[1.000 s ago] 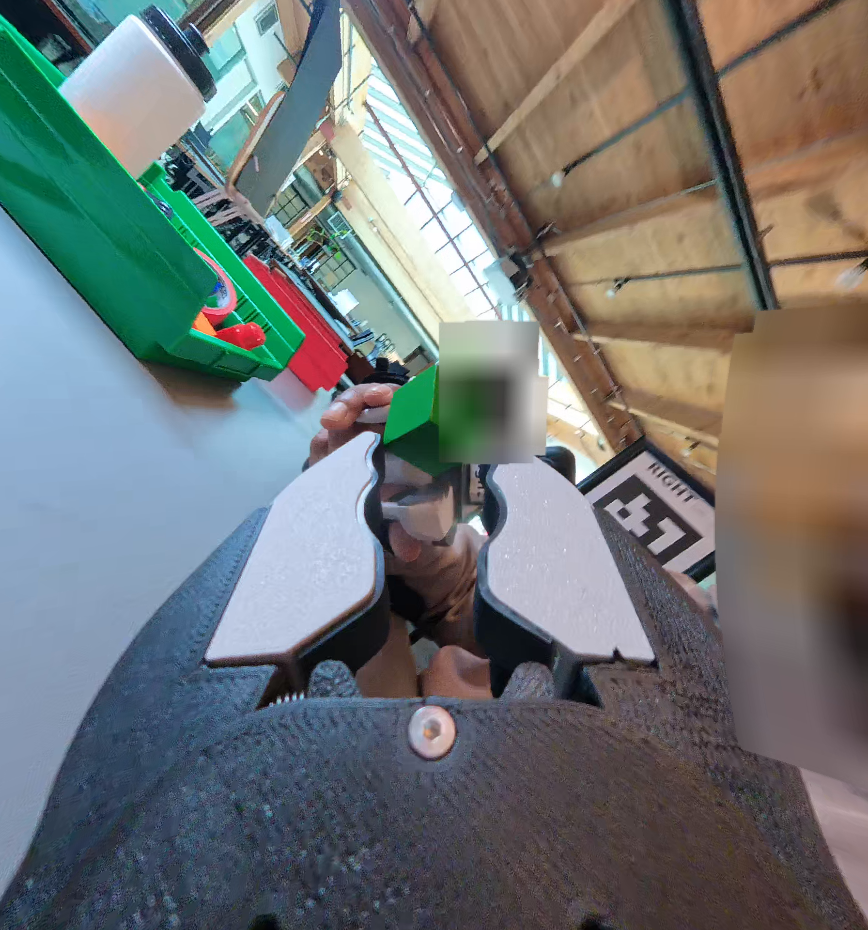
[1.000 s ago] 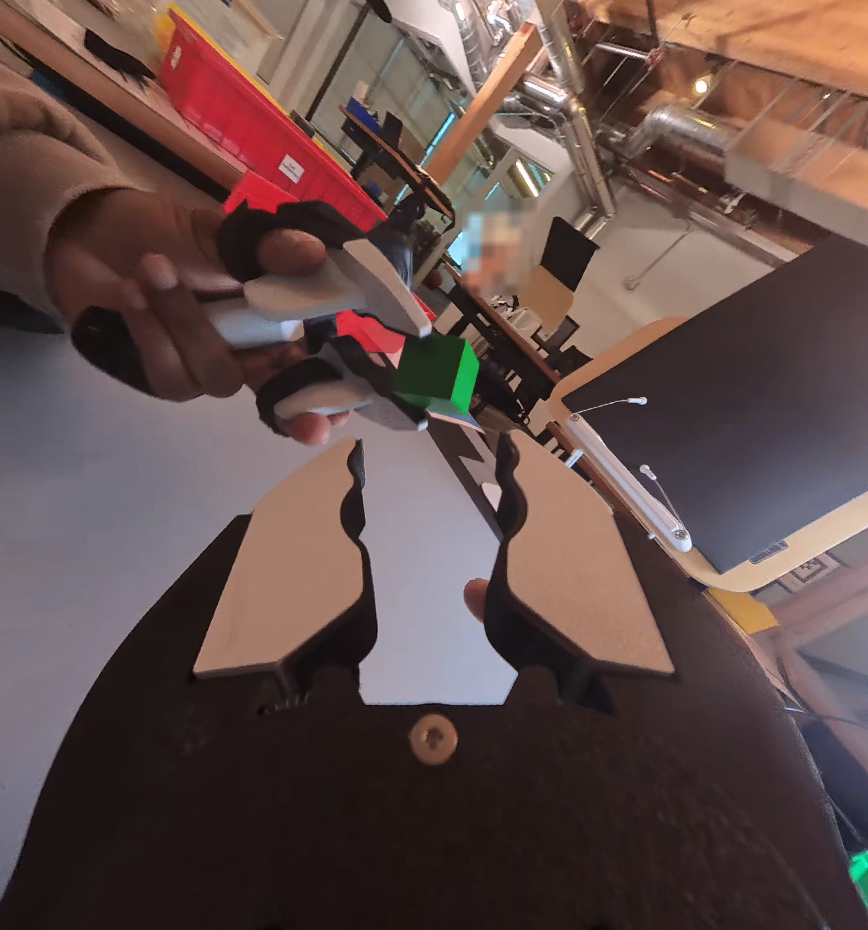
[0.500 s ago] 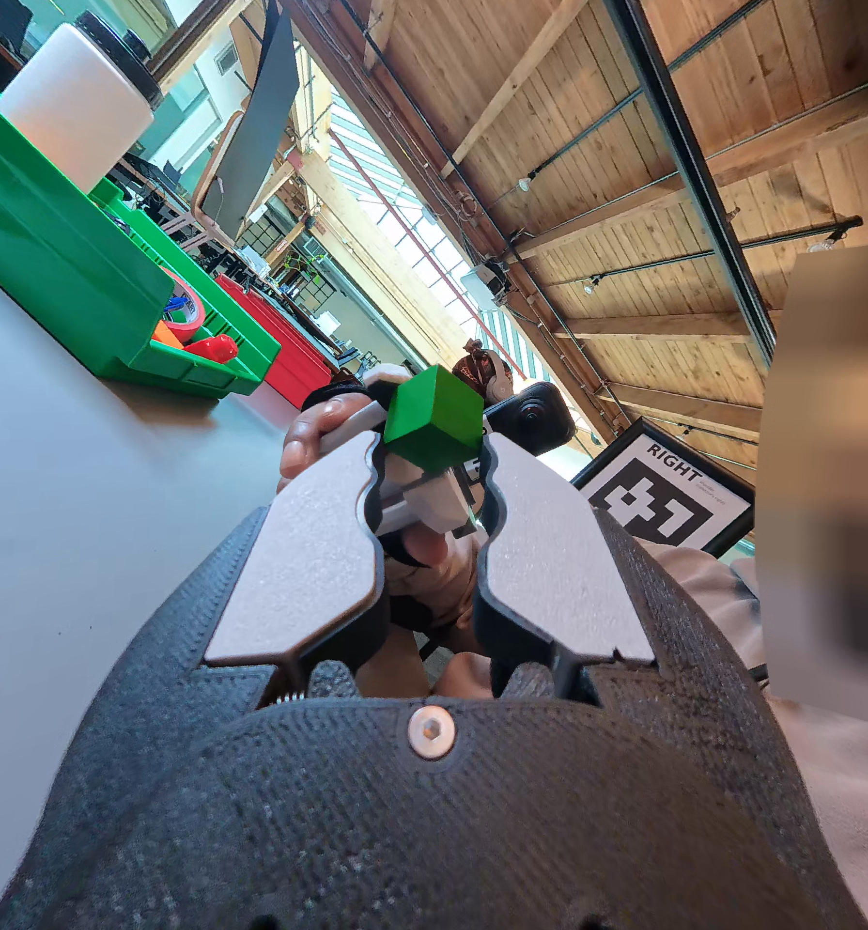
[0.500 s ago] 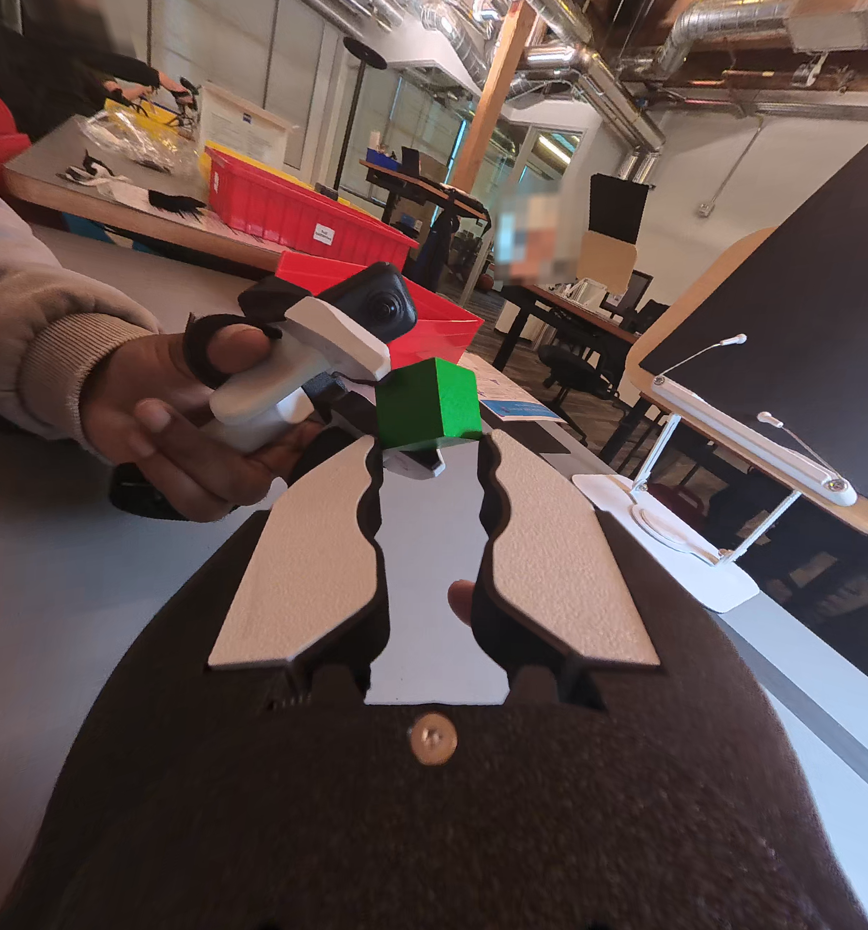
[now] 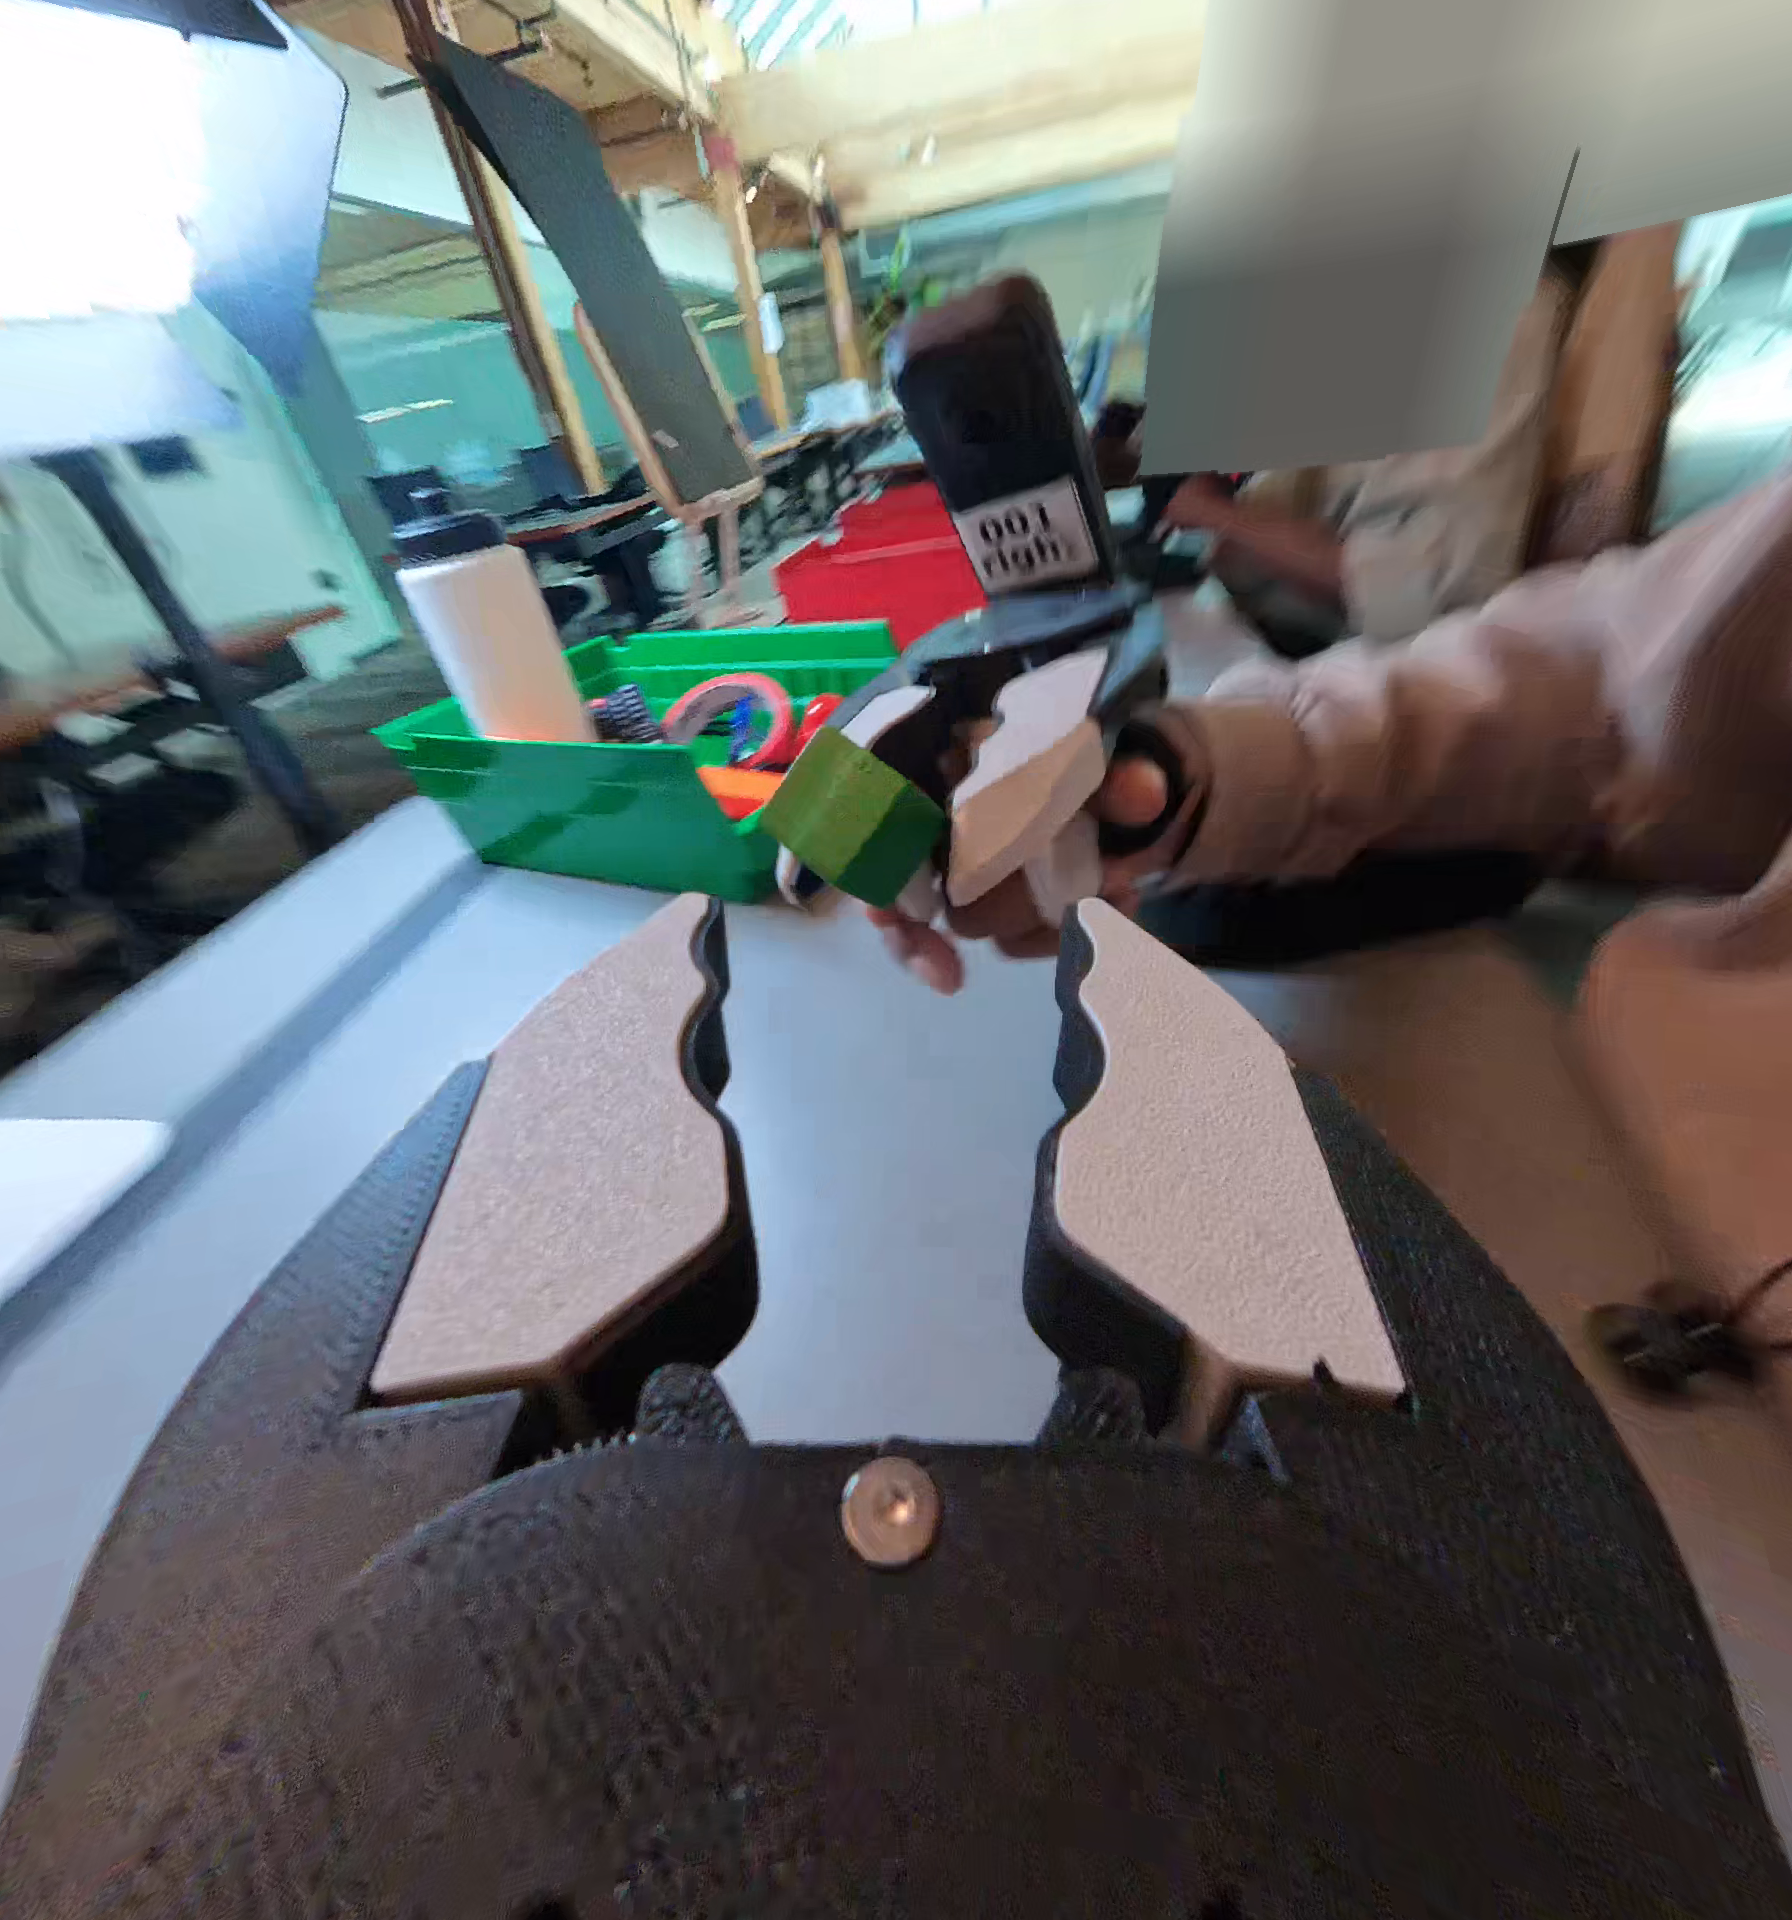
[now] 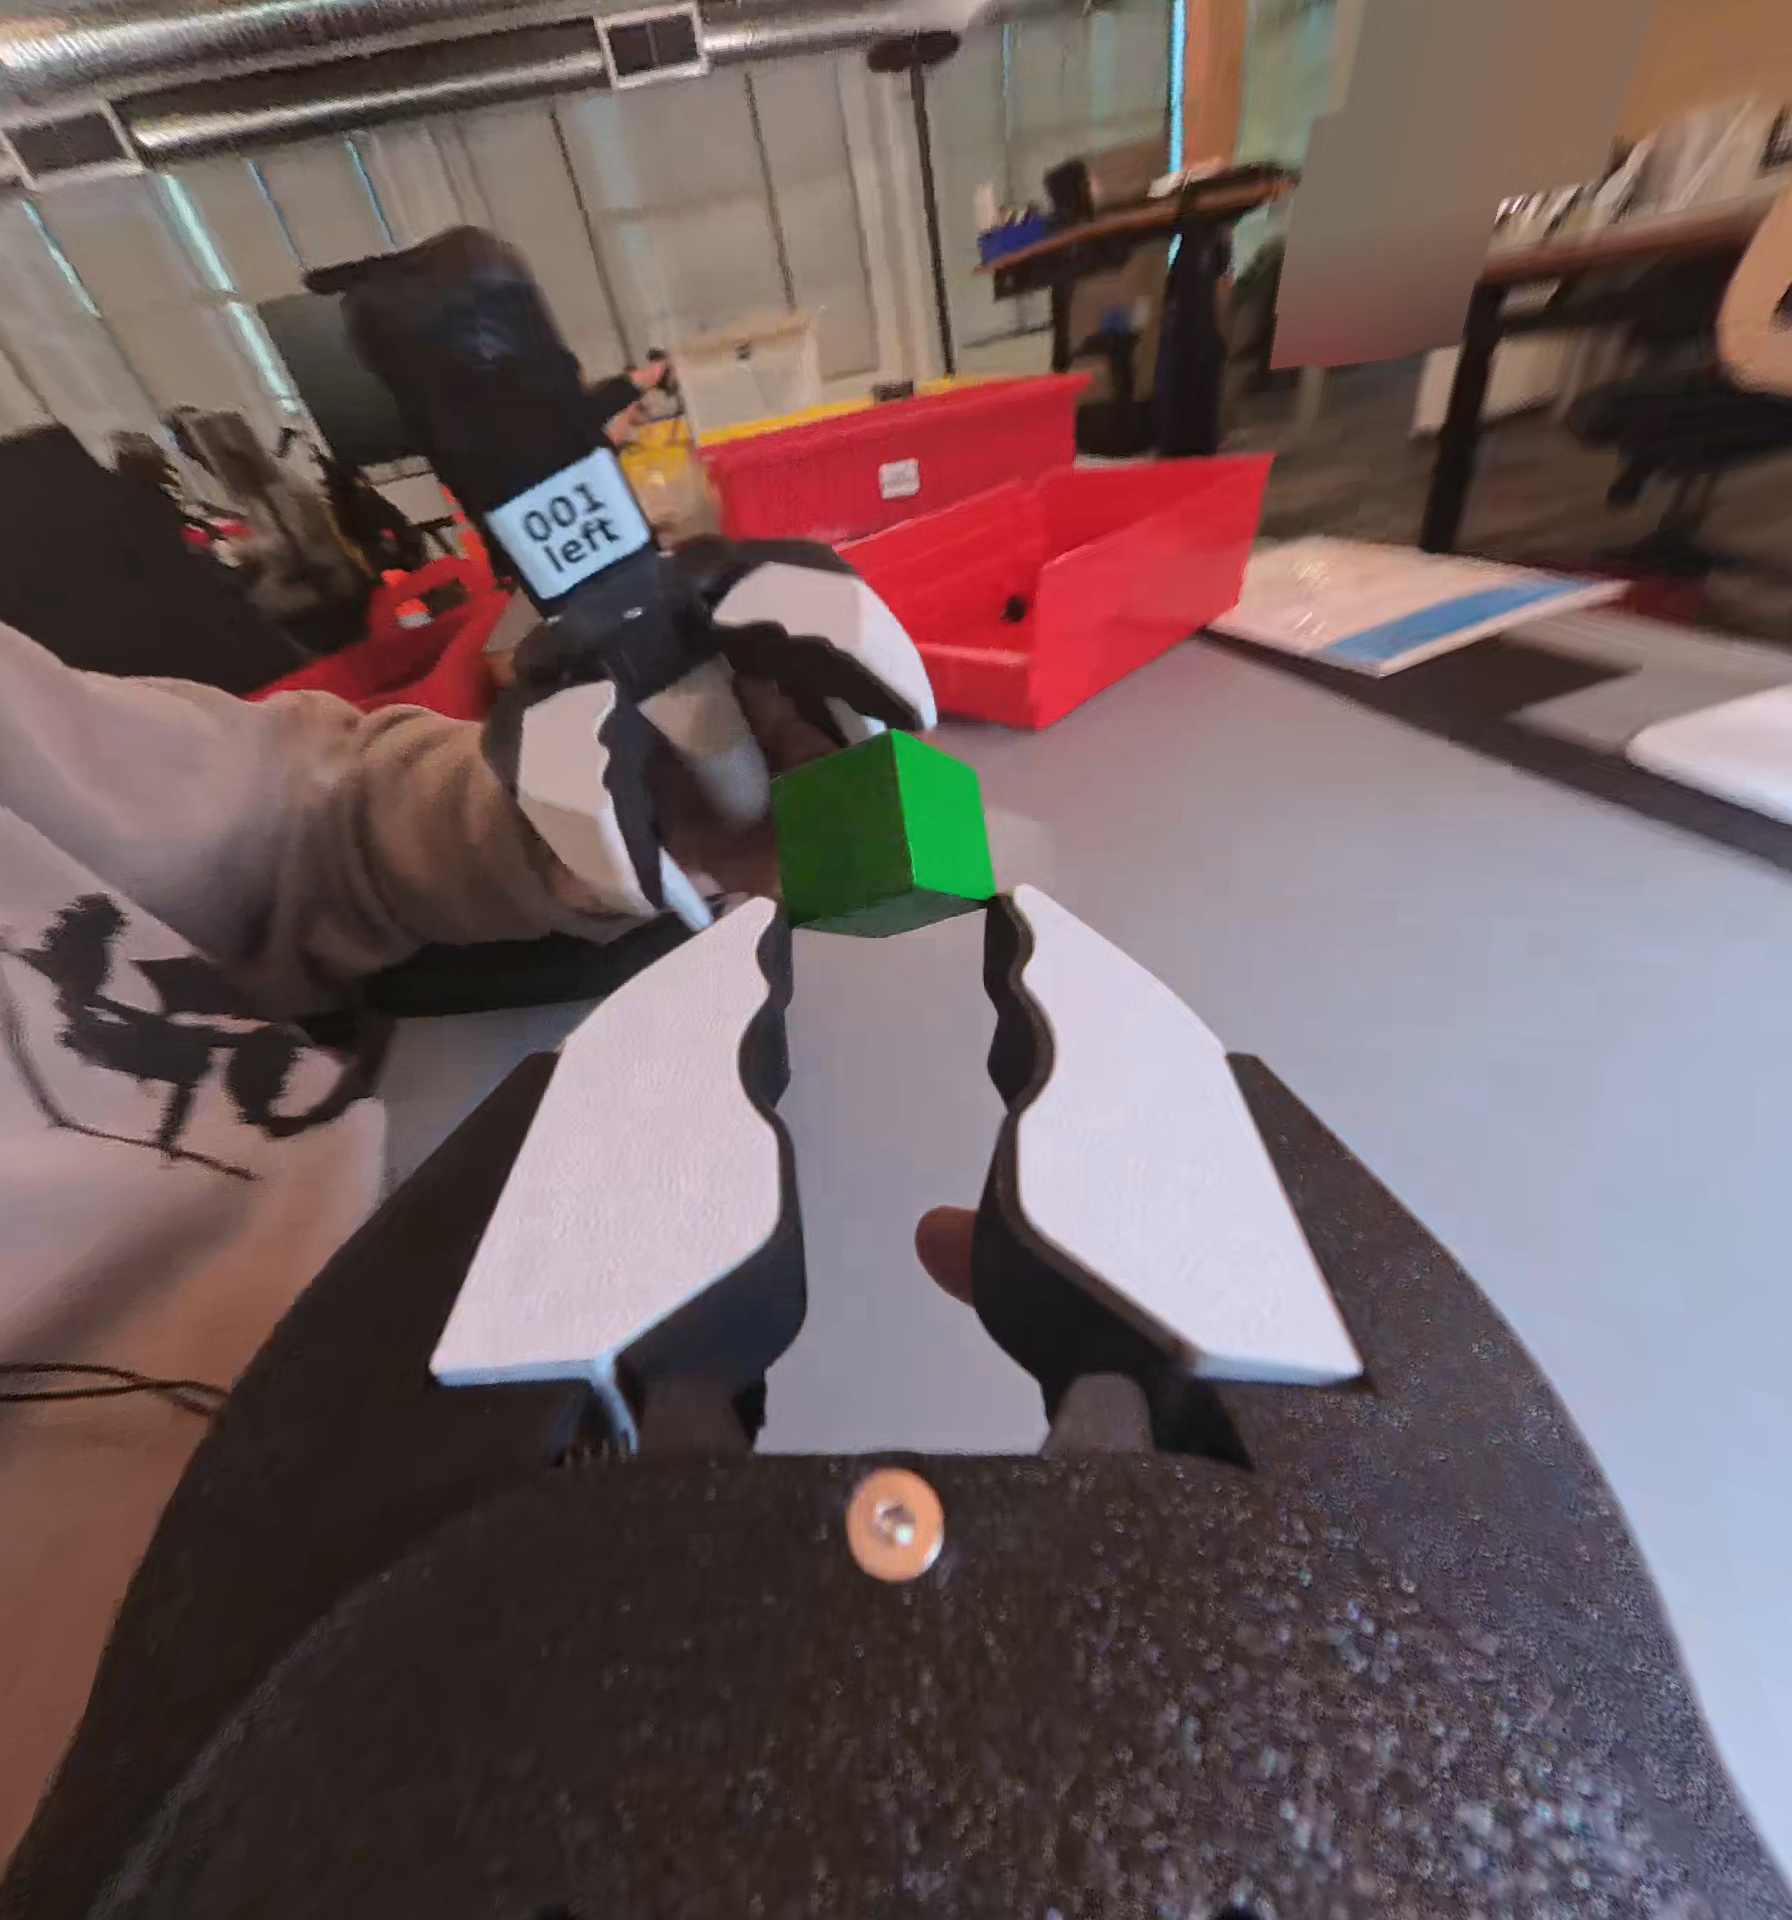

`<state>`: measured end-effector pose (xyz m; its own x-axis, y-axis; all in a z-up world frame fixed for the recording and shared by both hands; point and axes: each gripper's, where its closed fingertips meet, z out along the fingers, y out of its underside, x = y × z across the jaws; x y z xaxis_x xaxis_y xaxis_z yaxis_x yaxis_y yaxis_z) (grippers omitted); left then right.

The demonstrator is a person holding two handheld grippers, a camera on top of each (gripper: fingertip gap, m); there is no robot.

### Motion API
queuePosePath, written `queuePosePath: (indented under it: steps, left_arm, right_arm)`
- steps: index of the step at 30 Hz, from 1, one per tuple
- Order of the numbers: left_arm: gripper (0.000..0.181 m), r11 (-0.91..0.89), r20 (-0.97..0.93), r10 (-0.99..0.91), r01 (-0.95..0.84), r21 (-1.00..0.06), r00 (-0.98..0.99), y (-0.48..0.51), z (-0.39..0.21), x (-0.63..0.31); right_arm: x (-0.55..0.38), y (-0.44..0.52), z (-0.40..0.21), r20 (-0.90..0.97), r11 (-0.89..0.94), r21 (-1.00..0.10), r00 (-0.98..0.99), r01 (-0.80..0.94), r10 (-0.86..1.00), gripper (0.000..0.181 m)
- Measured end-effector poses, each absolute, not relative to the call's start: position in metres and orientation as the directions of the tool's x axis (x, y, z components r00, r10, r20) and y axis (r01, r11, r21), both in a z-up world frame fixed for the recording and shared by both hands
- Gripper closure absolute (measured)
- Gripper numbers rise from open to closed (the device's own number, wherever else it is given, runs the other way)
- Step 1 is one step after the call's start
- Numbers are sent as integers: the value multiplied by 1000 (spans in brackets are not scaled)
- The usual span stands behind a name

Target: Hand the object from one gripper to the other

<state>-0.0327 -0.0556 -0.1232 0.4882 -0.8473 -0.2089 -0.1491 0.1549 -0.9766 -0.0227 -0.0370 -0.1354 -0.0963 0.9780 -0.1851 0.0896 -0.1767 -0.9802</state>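
Note:
A green cube sits between the tips of my right gripper, which is shut on it and holds it above the grey table. In the left wrist view the cube shows in the far gripper's tips, ahead of and slightly left of my left gripper. My left gripper is open wide and empty, a short way back from the cube. In the right wrist view its white fingers stand spread just left of the cube, not touching it as far as I can see.
A green bin with tape rolls and a white bottle stands at the table's far side. Red bins and papers lie beyond. A person's sleeves hold both grippers. My left and right fingertips are right by each other.
The cube has passed from my left gripper to my right. My right closed on it, my left opened wide and drew back. Both views have tilted down toward the table.

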Motion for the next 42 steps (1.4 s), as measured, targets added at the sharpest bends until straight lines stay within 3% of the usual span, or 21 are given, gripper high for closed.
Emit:
queuePosePath:
  steps: [4, 8, 11, 18, 22, 26, 31, 35, 39, 42]
  left_arm:
    - [120, 345, -529, -700, -421, -839, 480, -53, -143, -27]
    - [122, 463, -683, -586, -512, -724, 436, -56, -148, -21]
    - [123, 488, -714, -560, -528, -695, 421, -58, -147, -20]
    - [126, 475, -665, -645, -484, -735, 377, -67, -154, -13]
    - [137, 459, -650, -686, -498, -736, 327, -72, -162, -10]
    - [138, 437, -634, -701, -505, -744, 328, -72, -161, -10]
    - [138, 341, -542, -732, -467, -816, 412, -61, -156, -18]
    - [138, 226, -428, -751, -414, -882, 502, -44, -155, -33]
    - [138, 133, -447, -676, -499, -856, 586, -19, -168, -55]
    - [138, 97, -565, -575, -637, -765, 591, -4, -183, -69]
  right_arm:
    - [-26, -51, -146, -501, -463, -863, -232, 202, 833, 146]
    - [-25, -69, -144, -716, -658, -695, -365, 290, 595, 146]
    - [-23, -77, -144, -756, -681, -647, -405, 343, 515, 146]
    - [-23, -91, -159, -785, -647, -619, -391, 446, 481, 146]
    - [-22, -97, -167, -803, -629, -596, -386, 499, 455, 146]
    - [-22, -96, -164, -796, -632, -605, -394, 484, 460, 145]
    - [-26, -71, -157, -628, -550, -778, -360, 303, 689, 134]
    - [-25, -47, -159, -235, -199, -963, -202, 182, 951, 130]
    - [-22, -27, -147, 141, 138, -982, 9, 128, 990, 133]
    - [-22, -17, -136, 149, 133, -985, 142, 114, 979, 133]
